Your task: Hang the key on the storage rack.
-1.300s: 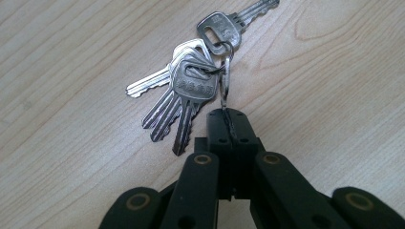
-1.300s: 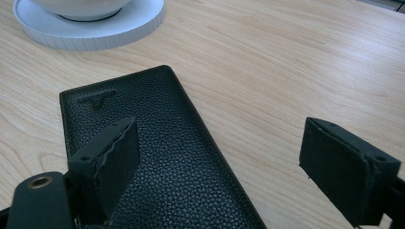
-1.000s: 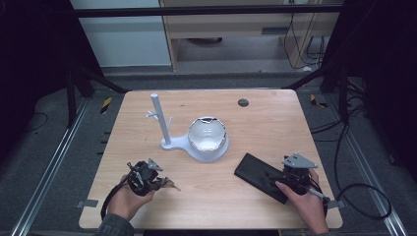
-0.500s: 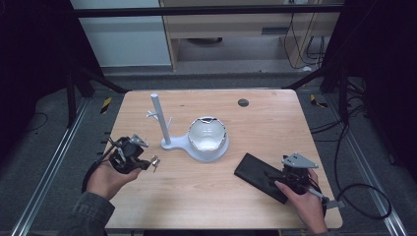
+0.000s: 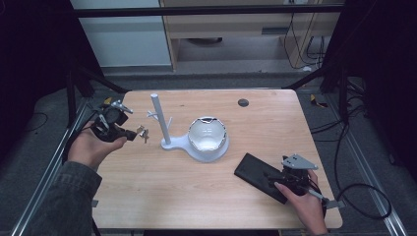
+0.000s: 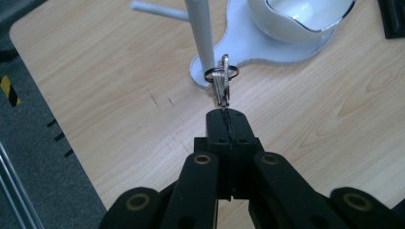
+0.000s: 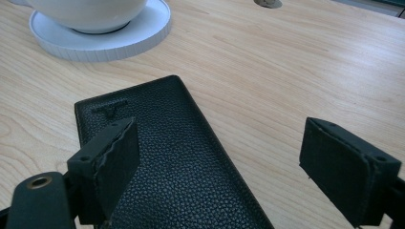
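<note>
Nearest the person, the right hand-held gripper [image 5: 275, 176] rests over the near end of a black leather wallet [image 5: 259, 173], which lies flat on the desk [image 5: 275, 123] to the near right of the white stand [image 5: 169, 142]. Its jaws stand apart, one above the wallet, the other over bare wood; the pads press on nothing. The wallet's near end is cut off in the right gripper view.

To the left of the stand, the left hand-held gripper [image 5: 133, 133] is held above the desk, jaws together and clamped on a small bunch of keys [image 6: 223, 86]. The ring hangs close beside the stand's upright post [image 5: 160, 118]; whether they touch cannot be told. The key blades are hidden between the pads.

Just right of the post, a white bowl [image 5: 207, 135] sits on the stand's round base, its contents unclear.
</note>
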Available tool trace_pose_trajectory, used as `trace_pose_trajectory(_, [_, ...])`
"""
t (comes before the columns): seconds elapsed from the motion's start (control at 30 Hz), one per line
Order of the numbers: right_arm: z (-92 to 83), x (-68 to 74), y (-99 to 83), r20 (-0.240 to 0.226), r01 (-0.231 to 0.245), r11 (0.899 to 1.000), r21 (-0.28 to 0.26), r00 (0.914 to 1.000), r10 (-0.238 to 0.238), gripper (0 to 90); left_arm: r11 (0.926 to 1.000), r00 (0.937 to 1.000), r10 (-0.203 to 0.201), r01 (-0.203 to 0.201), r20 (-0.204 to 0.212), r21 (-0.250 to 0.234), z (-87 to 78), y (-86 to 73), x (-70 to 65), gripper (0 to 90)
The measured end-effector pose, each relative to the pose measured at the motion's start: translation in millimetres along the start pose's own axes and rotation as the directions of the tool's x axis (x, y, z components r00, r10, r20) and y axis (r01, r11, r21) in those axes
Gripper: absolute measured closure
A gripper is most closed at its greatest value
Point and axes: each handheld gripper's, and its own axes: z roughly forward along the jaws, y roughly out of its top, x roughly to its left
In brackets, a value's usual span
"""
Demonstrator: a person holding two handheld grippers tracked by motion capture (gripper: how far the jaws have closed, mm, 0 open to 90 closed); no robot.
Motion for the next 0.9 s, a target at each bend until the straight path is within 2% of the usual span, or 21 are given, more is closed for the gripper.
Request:
trace_pose_trajectory(0.2, [-0.3,-1.6,-0.5,0.001,-0.010,1.000,0.002,1.0000,0.010,13.8,0.9999,0.9997,-0.009,0.009,-0.023,0.005,-2.6,14.6,7.0,90.0])
trace_pose_trajectory(0.3, [0.6,-1.2,-0.4,0.000,0.005,1.000,0.001,1.0000,-0.005,13.7,0.9999,0.9993,-0.013,0.013,-0.034,0.004,-3.0,19.7,9.9,90.0])
trace_pose_trajectory(0.5, [1.9,0.0,0.0,-0.004,0.012,1.000,0.006,0.9999,-0.012,13.5,0.9997,0.9992,-0.023,0.023,-0.033,0.003,-3.4,24.0,14.7,90.0])
trace_pose_trajectory(0.9, [1.3,-3.2,-1.7,0.000,0.002,1.000,0.010,1.0000,-0.002,13.3,0.9998,0.9997,-0.017,0.017,-0.019,0.002,0.0,29.1,14.0,90.0])
